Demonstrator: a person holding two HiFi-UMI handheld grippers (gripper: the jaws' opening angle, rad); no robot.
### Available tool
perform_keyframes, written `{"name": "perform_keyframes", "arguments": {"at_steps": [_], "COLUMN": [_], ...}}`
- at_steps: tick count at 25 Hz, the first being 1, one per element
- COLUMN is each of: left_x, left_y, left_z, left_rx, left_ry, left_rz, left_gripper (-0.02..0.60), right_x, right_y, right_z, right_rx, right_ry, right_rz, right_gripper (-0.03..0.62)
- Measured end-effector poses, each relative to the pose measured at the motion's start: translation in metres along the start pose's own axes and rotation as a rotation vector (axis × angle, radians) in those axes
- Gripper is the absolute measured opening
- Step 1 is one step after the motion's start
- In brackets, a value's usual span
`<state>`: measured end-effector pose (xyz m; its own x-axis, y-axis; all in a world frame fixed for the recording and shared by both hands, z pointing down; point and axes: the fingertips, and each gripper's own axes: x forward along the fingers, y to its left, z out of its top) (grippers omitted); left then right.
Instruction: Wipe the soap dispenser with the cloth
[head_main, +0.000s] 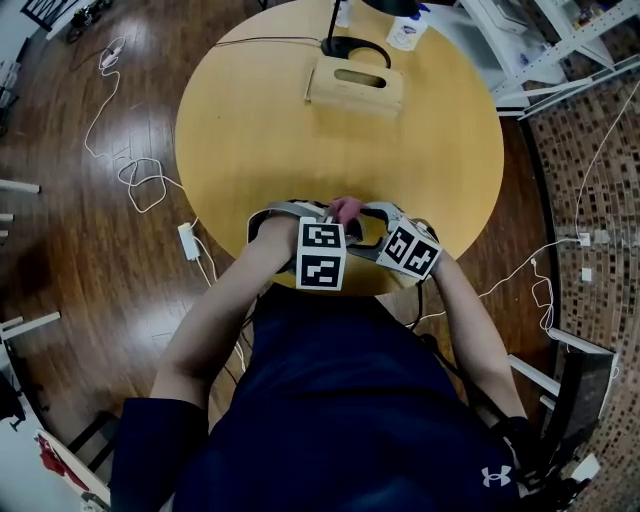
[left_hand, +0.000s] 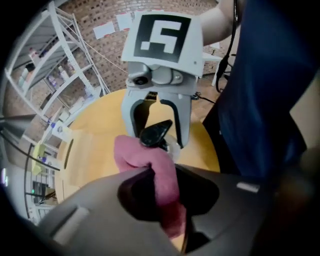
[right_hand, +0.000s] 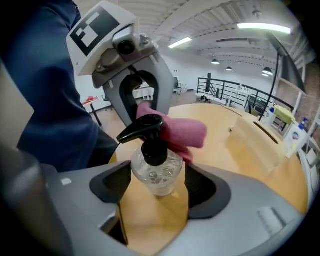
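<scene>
At the table's near edge, the soap dispenser (right_hand: 156, 172) is a clear round bottle with a black pump head (left_hand: 156, 134). My right gripper (right_hand: 156, 187) is shut on the bottle's body, with a jaw on each side. A pink cloth (left_hand: 155, 170) is pinched in my left gripper (left_hand: 161, 187), which is shut on it. In the right gripper view the cloth (right_hand: 182, 132) lies against the pump and the bottle's far shoulder. In the head view both grippers meet at the table edge, with the cloth (head_main: 347, 209) showing between the left gripper (head_main: 330, 218) and the right gripper (head_main: 375, 224).
On the round wooden table (head_main: 260, 130) a wooden box (head_main: 355, 86) stands at the far side beside a black lamp base (head_main: 355, 48) and a white bottle (head_main: 408, 28). Cables (head_main: 140, 180) and a power adapter (head_main: 188, 240) lie on the floor at left. Shelving (head_main: 560, 40) stands at right.
</scene>
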<state>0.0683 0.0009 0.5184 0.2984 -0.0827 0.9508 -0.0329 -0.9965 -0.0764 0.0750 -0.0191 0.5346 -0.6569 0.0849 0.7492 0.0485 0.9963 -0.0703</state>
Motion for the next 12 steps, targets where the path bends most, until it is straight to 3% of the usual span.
{"name": "perform_keyframes", "arguments": {"at_steps": [2,6,9,12], "left_x": [-0.003,-0.008,-0.013,-0.018], "left_y": [-0.021,-0.064,-0.052,-0.013], "left_z": [0.000,0.010,0.002,-0.012], "left_rx": [-0.007,-0.056,-0.153,-0.214], "left_ry": [-0.006,-0.078,-0.102,-0.081], "left_rz": [-0.045,-0.155,-0.087,0.032], "left_gripper": [0.064,0.064,0.064,0.064], "right_x": [-0.002,-0.019,-0.025,-0.015], "right_y": [0.001,0.003,0.008,0.004], "right_z": [-0.003,-0.004,0.002,0.003], "right_rx": [0.074,0.292,0.482,0.445], "right_ry": [-0.041,-0.162,-0.236,-0.179], "right_rz": [-0.052,-0.244,-0.315,-0.356], "right_gripper": [0.341,0.342,0.342,0.342]}}
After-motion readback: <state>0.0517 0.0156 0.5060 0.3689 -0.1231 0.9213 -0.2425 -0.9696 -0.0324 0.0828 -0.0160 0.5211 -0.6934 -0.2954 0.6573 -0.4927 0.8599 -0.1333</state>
